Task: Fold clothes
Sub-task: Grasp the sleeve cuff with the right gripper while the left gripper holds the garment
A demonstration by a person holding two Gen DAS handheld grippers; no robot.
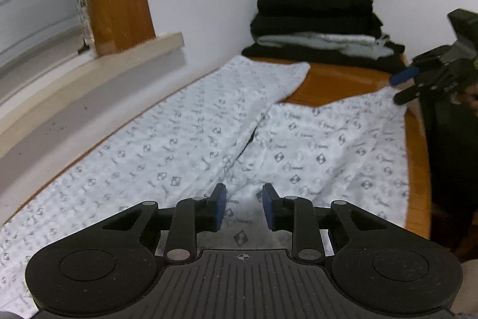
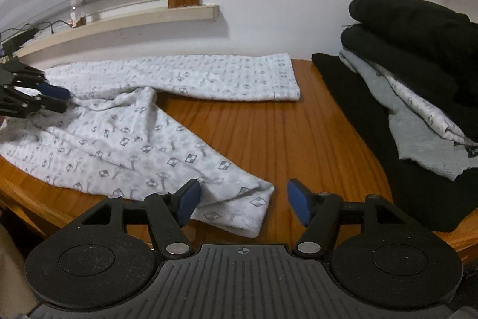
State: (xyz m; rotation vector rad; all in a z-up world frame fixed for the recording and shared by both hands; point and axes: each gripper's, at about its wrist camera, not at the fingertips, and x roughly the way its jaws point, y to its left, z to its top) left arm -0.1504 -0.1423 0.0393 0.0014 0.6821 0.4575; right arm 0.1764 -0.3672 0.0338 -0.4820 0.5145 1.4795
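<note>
The patterned pants (image 2: 143,139) are spread flat on the table (image 2: 269,139), likely for folding, with both grippers (image 1: 243,207) (image 2: 240,201) held open, the folded pile (image 2: 418,65) at two o'clock.

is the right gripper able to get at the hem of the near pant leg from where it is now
Probably yes. The right gripper is open and the near leg's hem lies flat on the table just ahead, partly between its fingers, with nothing over it. The folded stack sits clear to the side.

— What is on the table (image 1: 337,82)?
— White trousers (image 1: 185,139) with small marks, spread flat.
— And the left gripper (image 1: 243,207)?
— Open, just above them. Folded clothes (image 1: 316,20) sit behind.
</note>
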